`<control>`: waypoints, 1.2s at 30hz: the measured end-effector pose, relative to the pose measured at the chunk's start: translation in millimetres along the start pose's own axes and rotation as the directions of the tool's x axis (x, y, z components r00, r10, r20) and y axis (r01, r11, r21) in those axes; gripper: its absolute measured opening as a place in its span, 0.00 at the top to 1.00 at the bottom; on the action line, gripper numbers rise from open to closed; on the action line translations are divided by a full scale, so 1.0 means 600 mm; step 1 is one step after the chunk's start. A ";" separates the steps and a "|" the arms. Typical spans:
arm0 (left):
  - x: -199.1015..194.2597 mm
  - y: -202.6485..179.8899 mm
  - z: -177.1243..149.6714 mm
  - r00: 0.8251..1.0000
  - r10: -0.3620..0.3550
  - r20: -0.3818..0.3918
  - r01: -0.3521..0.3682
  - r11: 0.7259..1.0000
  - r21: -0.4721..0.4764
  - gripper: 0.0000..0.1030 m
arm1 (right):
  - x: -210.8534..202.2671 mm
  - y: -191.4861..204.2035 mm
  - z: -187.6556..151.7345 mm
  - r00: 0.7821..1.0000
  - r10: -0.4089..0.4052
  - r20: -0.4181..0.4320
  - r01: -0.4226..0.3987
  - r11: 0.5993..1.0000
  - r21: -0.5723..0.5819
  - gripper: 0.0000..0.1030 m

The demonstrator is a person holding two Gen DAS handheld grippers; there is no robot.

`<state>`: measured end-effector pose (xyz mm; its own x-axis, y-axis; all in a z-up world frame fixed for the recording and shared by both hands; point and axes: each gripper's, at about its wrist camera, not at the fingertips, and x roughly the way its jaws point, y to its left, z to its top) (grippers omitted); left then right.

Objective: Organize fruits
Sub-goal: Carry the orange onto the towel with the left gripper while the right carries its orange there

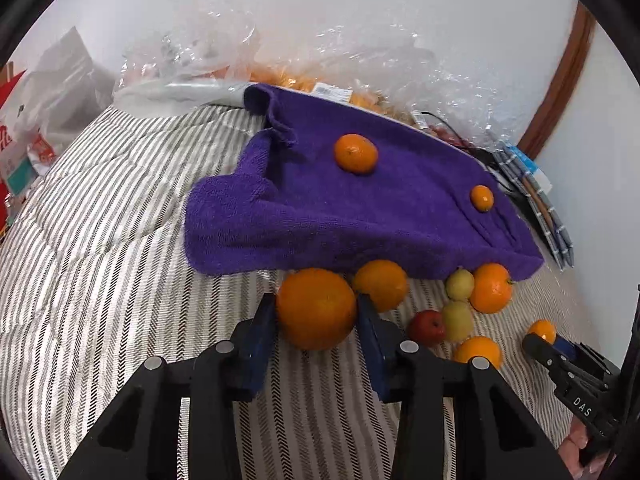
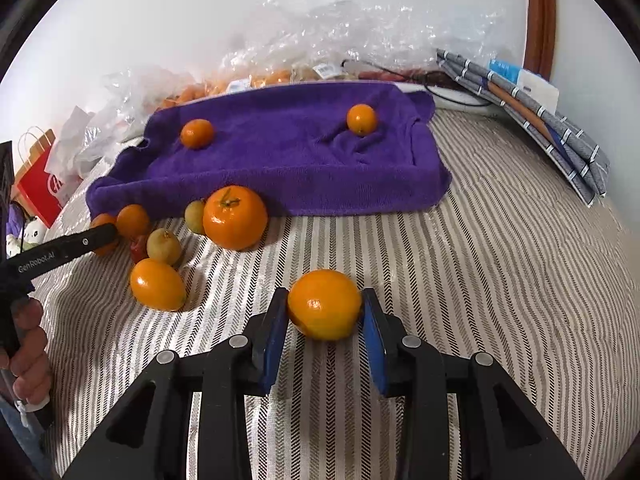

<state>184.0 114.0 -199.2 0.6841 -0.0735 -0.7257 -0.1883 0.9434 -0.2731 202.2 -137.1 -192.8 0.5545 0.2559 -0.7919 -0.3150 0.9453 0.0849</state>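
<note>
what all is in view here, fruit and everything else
striped bedspread: 1, grey-white, under everything
purple towel: 1, purple, back of bedspread
towel oranges: 2, orange, on towel
loose oranges: 3, orange, before towel
yellow-green fruits: 2, among loose oranges
red fruit: 1, red, beside them
plastic bags: several, clear, against wall
folded cloths: stack, grey, right
paper bag: 1, red, left
big orange: 1, orange, pinched by left gripper
small orange: 1, orange, pinched by right gripper
left hand-held gripper: 1, black-blue
right hand-held gripper: 1, black-blue
</note>
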 end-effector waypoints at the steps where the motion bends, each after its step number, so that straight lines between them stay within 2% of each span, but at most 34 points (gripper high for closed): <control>1: -0.002 -0.001 0.000 1.000 -0.001 0.009 0.001 1.000 0.003 0.63 | -0.006 0.000 -0.002 1.000 0.003 0.020 -0.003 1.000 -0.001 0.65; 4: -0.007 -0.004 -0.001 1.000 0.001 0.027 -0.001 1.000 0.008 0.63 | -0.017 -0.001 -0.004 0.998 0.020 0.060 -0.020 1.000 0.003 0.65; 13: -0.028 0.004 -0.003 0.997 -0.011 0.070 0.011 1.000 -0.008 0.63 | -0.031 -0.020 -0.008 0.993 0.049 0.104 -0.055 0.997 0.061 0.65; 17: -0.039 0.000 -0.004 0.996 -0.024 0.092 0.023 1.000 0.006 0.63 | -0.048 -0.023 -0.012 0.985 0.079 0.151 -0.090 0.994 0.063 0.65; 20: -0.044 -0.010 -0.004 0.995 -0.012 0.096 0.010 1.000 0.025 0.63 | -0.053 -0.026 -0.012 0.985 0.074 0.156 -0.086 0.994 0.074 0.65; 23: -0.061 -0.022 0.001 0.996 -0.057 0.070 0.056 0.998 0.023 0.63 | -0.053 -0.027 -0.005 0.990 0.058 0.126 -0.067 0.995 0.071 0.65; 25: -0.086 -0.033 0.012 0.993 -0.094 0.076 0.092 0.995 0.028 0.63 | -0.062 -0.030 0.011 0.990 0.051 0.133 -0.061 0.996 0.068 0.65; 27: -0.119 -0.048 0.031 0.987 -0.109 0.116 0.102 0.993 0.066 0.63 | -0.074 -0.033 0.033 0.987 0.045 0.151 -0.055 0.997 0.060 0.65; 31: -0.149 -0.068 0.083 0.981 -0.077 0.178 0.057 0.992 0.114 0.63 | -0.089 -0.031 0.095 0.981 0.012 0.194 -0.019 0.999 0.036 0.65; 36: -0.128 -0.064 0.154 0.975 -0.031 0.221 0.016 0.997 0.072 0.63 | -0.072 -0.036 0.168 0.975 0.006 0.224 -0.013 0.999 0.029 0.65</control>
<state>204.0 113.5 -74.8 0.8283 -0.0298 -0.5594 -0.1261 0.9630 -0.2381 262.8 -148.0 -99.4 0.7108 0.3006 -0.6359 -0.2997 0.9473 0.1127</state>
